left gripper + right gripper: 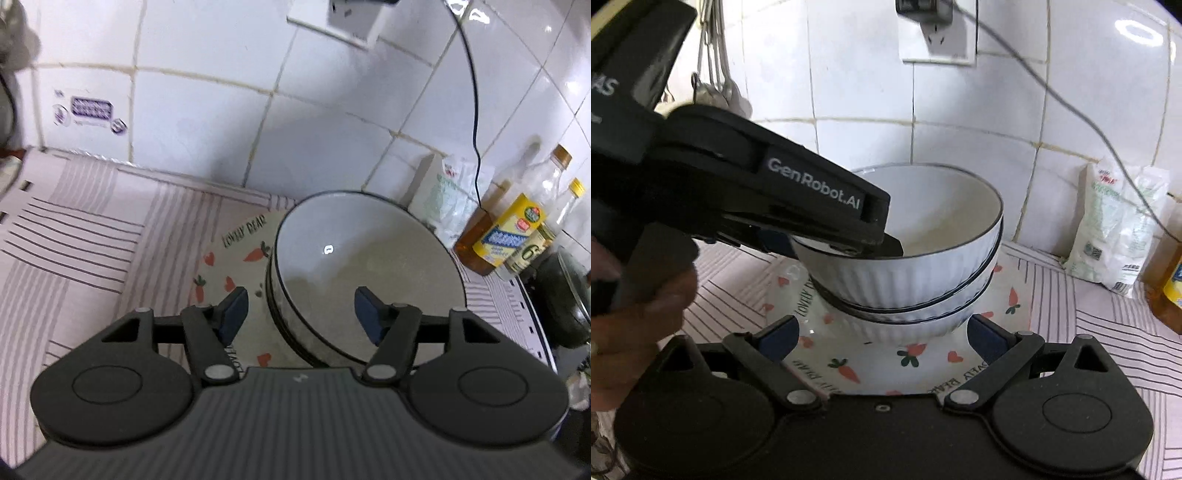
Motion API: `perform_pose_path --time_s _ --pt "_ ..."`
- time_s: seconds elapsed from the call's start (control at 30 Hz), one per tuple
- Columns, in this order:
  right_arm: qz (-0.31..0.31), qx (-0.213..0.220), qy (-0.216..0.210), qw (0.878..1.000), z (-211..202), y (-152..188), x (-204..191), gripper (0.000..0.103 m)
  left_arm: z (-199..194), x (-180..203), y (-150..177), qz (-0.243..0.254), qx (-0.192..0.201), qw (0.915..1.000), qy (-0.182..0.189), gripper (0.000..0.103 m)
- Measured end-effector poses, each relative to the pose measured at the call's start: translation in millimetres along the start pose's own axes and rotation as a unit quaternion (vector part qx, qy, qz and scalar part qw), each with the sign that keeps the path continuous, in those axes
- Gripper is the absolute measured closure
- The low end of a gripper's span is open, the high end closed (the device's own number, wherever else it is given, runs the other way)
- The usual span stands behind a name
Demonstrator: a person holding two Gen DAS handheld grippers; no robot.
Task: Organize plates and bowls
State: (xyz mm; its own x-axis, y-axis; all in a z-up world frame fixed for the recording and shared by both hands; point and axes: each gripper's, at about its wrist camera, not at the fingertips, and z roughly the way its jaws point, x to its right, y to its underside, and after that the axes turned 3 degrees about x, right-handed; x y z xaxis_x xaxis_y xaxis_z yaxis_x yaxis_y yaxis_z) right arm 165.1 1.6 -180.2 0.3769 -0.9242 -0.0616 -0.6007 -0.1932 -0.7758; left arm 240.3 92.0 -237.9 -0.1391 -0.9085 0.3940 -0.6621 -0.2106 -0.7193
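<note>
White glazed wall tiles [207, 122] with yellowed grout back a counter covered by a pink-and-grey striped cloth [74, 236]. On the cloth lies a pale plate [871, 363] printed with orange carrots, red hearts and the words "LOVELY BEAR". On the plate stands a stack of white bowls [912, 280], ribbed on the outside, each with a thin dark line round its rim; three rims show, nested one in another, and the top bowl sits tilted. Its inside is plain and glossy.

From the right wrist view, the left gripper [886, 245] reaches in from the left, held by a hand [635, 295], its fingers at the near rim of the top bowl. In its own view the left gripper [301, 314] has its blue-padded jaws spread apart, straddling the rim of the stack without pressing on it. The right gripper [882, 334] hangs low in front of the plate, jaws wide apart, nothing between the pads but the plate below.

Against the wall to the right stand a white plastic bag [1119, 229] and oil bottles [506, 236]. A black cord [474, 110] runs down from a wall socket [938, 33].
</note>
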Motion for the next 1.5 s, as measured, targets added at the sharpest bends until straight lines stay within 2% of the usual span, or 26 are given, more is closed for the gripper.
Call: perform_pose_path --time_s 0.3,0.43,0.57,0.77,0.9,1.07,1.17,1.3,1.43,1.5 --pt "0.010 0.001 0.018 1.000 -37.7 24.1 -3.3 0.004 -46.8 13.6 3.2 0.011 0.038 0.9984 -0.041 0.031" --pt "0.033 -0.020 0.022 0.999 -56.9 30.6 -0.5 0.004 -70.1 16.2 12.3 0.012 0.036 0.9978 -0.054 0.029" --pt "0.066 -0.017 0.025 0.997 -81.5 22.4 8.1 0.004 -99.6 25.1 13.6 0.023 0.036 0.9974 -0.057 0.029" --pt "0.079 -0.023 0.064 0.995 -105.0 -2.6 19.2 0.004 -145.6 43.9 7.8 0.065 0.057 0.9927 -0.084 0.022" --pt "0.110 -0.060 0.089 0.988 -119.2 -18.8 23.1 0.003 -164.4 48.6 8.0 0.067 0.034 0.9932 -0.089 0.017" --pt "0.115 -0.066 0.122 0.984 -145.8 -25.6 20.3 0.003 -186.0 57.2 13.4 0.103 0.031 0.9883 -0.108 0.006" --pt "0.109 -0.075 0.138 0.982 -163.2 -29.2 18.1 0.003 -197.8 59.7 13.9 0.105 0.029 0.9879 -0.110 0.000" --pt "0.105 -0.086 0.148 0.980 -179.4 -29.3 16.2 0.003 -206.7 59.7 15.2 0.101 0.004 0.9889 -0.109 0.000" --pt "0.111 -0.075 0.168 0.977 -191.2 -29.0 12.1 0.003 -212.0 62.9 21.6 0.108 0.003 0.9878 -0.112 0.000" --pt "0.119 -0.073 0.161 0.977 -193.1 -29.8 12.0 0.003 -212.7 65.1 24.7 0.112 0.001 0.9875 -0.111 0.000"
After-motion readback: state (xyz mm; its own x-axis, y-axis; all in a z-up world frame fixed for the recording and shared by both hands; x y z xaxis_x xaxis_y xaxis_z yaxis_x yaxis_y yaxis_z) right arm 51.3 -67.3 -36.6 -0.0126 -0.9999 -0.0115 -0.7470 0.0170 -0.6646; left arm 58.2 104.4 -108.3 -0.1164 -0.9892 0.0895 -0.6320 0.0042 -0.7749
